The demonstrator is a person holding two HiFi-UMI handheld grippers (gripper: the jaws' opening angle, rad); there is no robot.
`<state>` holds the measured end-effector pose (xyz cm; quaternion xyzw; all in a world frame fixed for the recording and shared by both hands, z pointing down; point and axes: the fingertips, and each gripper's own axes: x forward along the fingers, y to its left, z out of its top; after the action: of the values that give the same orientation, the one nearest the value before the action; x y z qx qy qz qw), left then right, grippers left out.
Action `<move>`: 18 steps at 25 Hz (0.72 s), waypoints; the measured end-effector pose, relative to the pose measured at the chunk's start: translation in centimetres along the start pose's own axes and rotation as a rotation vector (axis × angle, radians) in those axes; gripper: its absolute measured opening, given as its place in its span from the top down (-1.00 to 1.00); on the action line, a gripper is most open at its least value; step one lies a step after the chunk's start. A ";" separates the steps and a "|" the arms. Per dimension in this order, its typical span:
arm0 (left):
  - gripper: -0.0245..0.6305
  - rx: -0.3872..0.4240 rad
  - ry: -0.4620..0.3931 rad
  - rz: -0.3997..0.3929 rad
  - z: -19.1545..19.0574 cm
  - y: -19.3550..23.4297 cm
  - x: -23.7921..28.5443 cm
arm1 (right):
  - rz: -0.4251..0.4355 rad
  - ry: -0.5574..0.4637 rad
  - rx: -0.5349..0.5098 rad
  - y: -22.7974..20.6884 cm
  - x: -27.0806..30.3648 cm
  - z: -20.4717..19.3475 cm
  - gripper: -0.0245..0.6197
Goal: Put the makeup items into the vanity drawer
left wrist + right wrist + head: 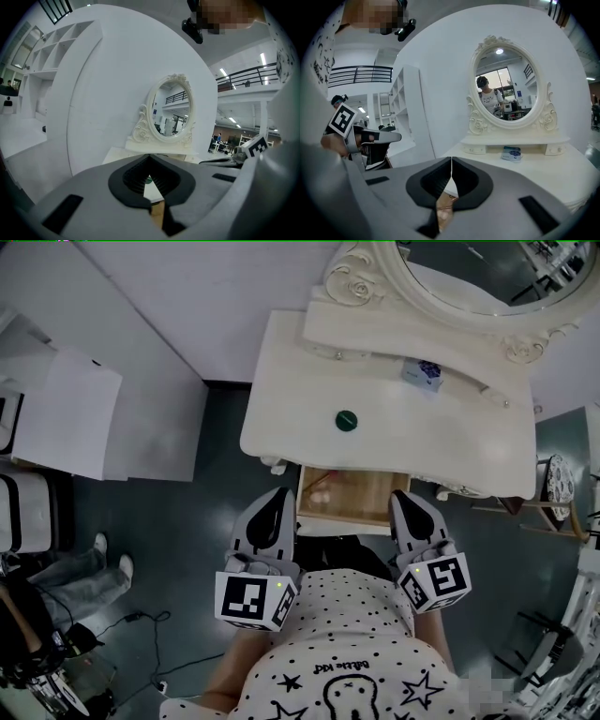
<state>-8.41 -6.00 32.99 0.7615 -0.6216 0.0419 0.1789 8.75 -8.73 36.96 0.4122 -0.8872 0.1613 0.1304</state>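
Cream-white vanity worktop (pixel 281 418) — carries a round dark-green item (pixel 347 420) near its centre and a small blue-and-white box (pixel 423 372) under the mirror shelf, well apart. Wooden drawer (pixel 361 501) below stands open, apparently ready to receive them. Left hand-held gripper (pixel 279 495) and right hand-held gripper (pixel 403 497): jaws closed, empty, flanking the drawer front — seemingly poised before a pick.

The open drawer (pixel 361 498) lies clear from above, save small pale items (pixel 321 491) in its left corner. Behind the drawer, only a round green compact (pixel 347 420) and a blue-white packet (pixel 423 373) interrupt the vanity top (pixel 281 399).
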 end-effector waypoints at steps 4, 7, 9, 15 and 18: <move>0.94 -0.001 0.000 0.005 0.1 0.2 -0.2 | 0.033 0.018 -0.089 -0.6 2.0 0.8 0.88; 0.94 -0.002 0.003 0.015 0.2 0.3 -0.2 | 0.052 0.051 -0.166 -1.6 4.8 0.6 0.75; 0.94 -0.002 0.004 0.023 0.1 0.4 -0.3 | 0.074 0.091 -0.212 -2.3 7.3 0.0 0.70; 0.94 -0.001 0.013 0.055 0.1 1.1 -0.8 | 0.135 0.217 -0.294 -4.5 14.6 -2.2 0.69; 0.94 -0.005 0.025 0.075 0.0 1.7 -0.9 | 0.151 0.296 -0.322 -5.4 17.9 -4.1 0.68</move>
<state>-10.26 -5.45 33.11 0.7364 -0.6477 0.0565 0.1870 2.09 -22.77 48.18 0.2903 -0.9010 0.0859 0.3107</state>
